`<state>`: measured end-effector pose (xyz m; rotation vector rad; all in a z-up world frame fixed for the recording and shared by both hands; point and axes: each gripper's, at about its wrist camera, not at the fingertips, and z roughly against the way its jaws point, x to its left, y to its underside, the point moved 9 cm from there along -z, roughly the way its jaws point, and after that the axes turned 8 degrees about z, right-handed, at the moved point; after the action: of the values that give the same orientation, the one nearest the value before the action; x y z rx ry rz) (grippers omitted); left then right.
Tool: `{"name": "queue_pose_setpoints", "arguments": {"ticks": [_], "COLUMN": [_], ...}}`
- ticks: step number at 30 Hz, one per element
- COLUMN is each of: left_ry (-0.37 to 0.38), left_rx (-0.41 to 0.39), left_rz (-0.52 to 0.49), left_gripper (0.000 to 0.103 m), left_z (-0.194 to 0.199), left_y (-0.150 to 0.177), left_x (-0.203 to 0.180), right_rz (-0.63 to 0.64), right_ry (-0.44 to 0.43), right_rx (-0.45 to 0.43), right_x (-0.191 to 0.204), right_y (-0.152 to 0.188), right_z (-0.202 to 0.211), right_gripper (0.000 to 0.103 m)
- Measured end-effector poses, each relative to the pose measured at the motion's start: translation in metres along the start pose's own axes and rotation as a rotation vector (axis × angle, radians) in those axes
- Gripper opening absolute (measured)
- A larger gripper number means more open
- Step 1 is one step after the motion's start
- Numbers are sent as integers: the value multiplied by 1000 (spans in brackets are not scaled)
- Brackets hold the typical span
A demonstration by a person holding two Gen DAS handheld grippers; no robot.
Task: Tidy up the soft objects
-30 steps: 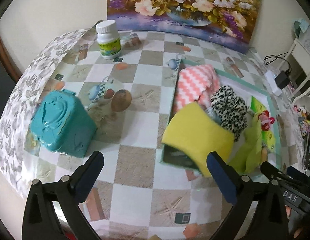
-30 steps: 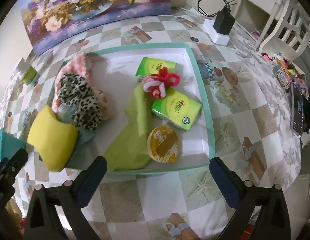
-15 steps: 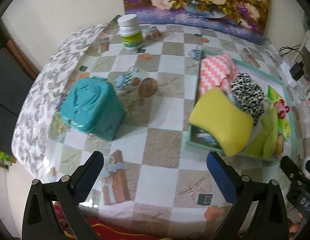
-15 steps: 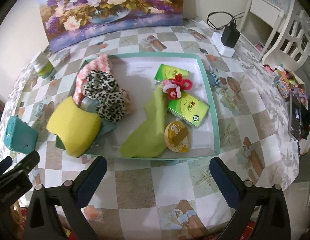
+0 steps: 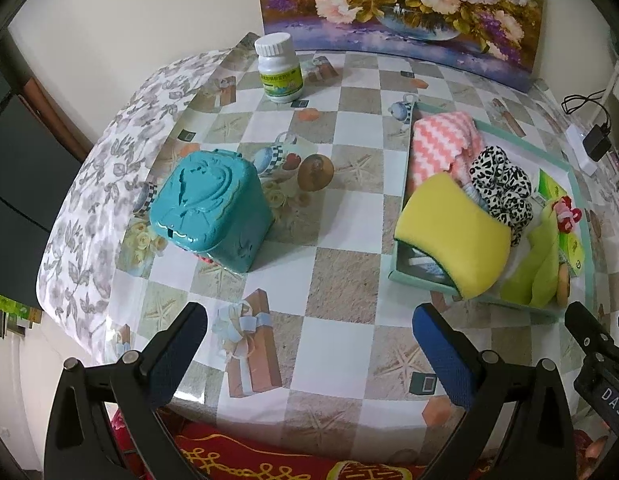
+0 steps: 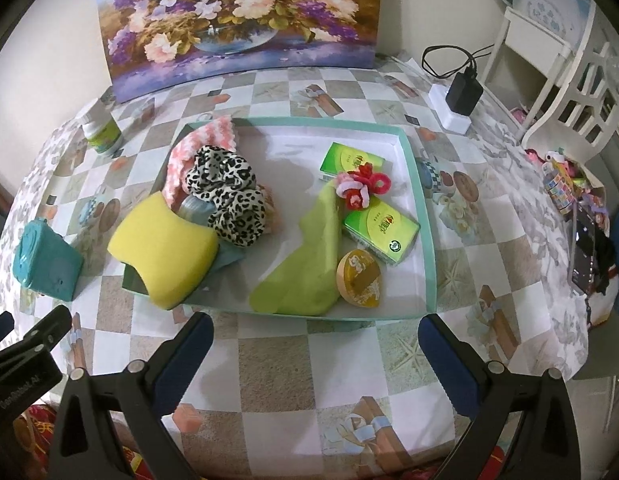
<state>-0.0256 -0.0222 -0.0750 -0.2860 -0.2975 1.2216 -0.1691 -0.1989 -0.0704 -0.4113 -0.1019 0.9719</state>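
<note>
Hovering empty right gripper (image 6: pixel 313 356), sponge (image 6: pixel 165 250) overhanging tray (image 6: pixel 425 236)

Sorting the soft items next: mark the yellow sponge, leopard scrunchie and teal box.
yellow sponge (image 6: pixel 165 248), right wrist view, broad top face.
leopard scrunchie (image 6: pixel 229 196), right wrist view, middle folds.
teal box (image 5: pixel 207 204), left wrist view, embossed lid.

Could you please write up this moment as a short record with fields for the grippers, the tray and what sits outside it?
left gripper: open, empty, above the table's near edge
right gripper: open, empty, in front of the tray
tray: teal rim, white floor
soft items in tray: yellow sponge overhanging the left corner, leopard scrunchie, pink zigzag cloth, green cloth, red-pink hair ties
other tray items: two green packets, round tin
outside tray: teal box, white bottle
</note>
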Motion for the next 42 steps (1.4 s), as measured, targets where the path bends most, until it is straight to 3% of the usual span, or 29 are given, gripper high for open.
{"name": "queue_pose_setpoints", "arguments": {"ticks": [13, 42], "left_ry": [-8, 7], "left_rx": [27, 6], "left_rz": [-30, -15], "left_gripper": [102, 102], "left_z": [-4, 4], "left_y": [3, -2], "left_x": [-4, -8], "right_rz": [48, 44], "right_ry": [1, 24], "right_rx": [7, 8], "right_x": [9, 5], "right_y": [-1, -2], "right_z": [-1, -1], "right_gripper": [103, 103]}}
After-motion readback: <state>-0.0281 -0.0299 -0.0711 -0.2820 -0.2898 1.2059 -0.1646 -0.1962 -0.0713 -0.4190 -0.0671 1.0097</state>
